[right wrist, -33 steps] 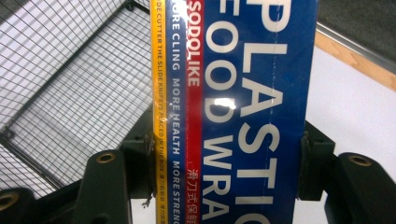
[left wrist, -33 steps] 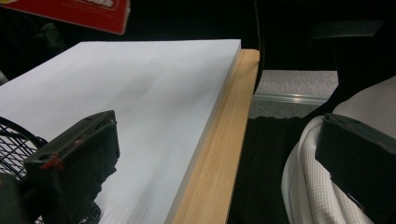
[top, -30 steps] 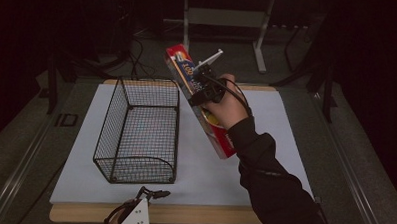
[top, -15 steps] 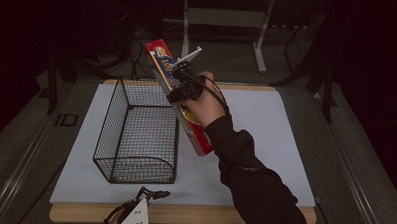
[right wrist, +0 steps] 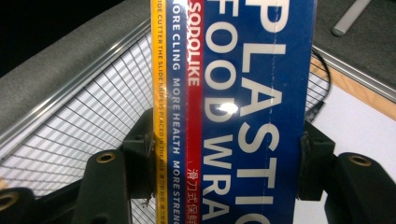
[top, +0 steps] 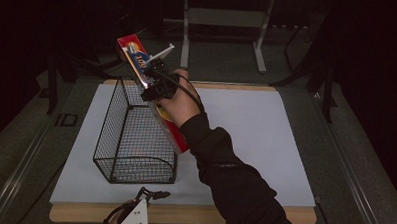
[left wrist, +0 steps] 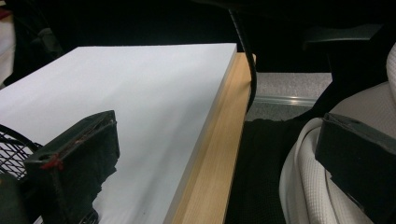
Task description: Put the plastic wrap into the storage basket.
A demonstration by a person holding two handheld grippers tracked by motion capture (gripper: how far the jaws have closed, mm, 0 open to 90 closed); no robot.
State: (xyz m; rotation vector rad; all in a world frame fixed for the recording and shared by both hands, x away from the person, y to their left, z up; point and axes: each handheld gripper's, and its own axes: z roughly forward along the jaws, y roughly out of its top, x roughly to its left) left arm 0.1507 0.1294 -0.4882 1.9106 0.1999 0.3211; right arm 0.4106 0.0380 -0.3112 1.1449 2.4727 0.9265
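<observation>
The right hand-held gripper has its jaws clamped across the width of a long box of plastic food wrap, pads pressed to both narrow sides, as the right gripper view makes plain. The box is up in the air, tilted, its top end leaning toward the far left corner of the tabletop and its lower end hanging just beside the right wall of the wire basket. The basket stands on the left half of the white tabletop, running from the near edge toward the far one, and looks empty.

So the pick-up is done and the box is at the basket, but not in it. What's left, I'd say, is to bring it over the open top, lower it inside and let go.

The left hand-held gripper sits low at the near edge, jaws spread wide with nothing between them.
</observation>
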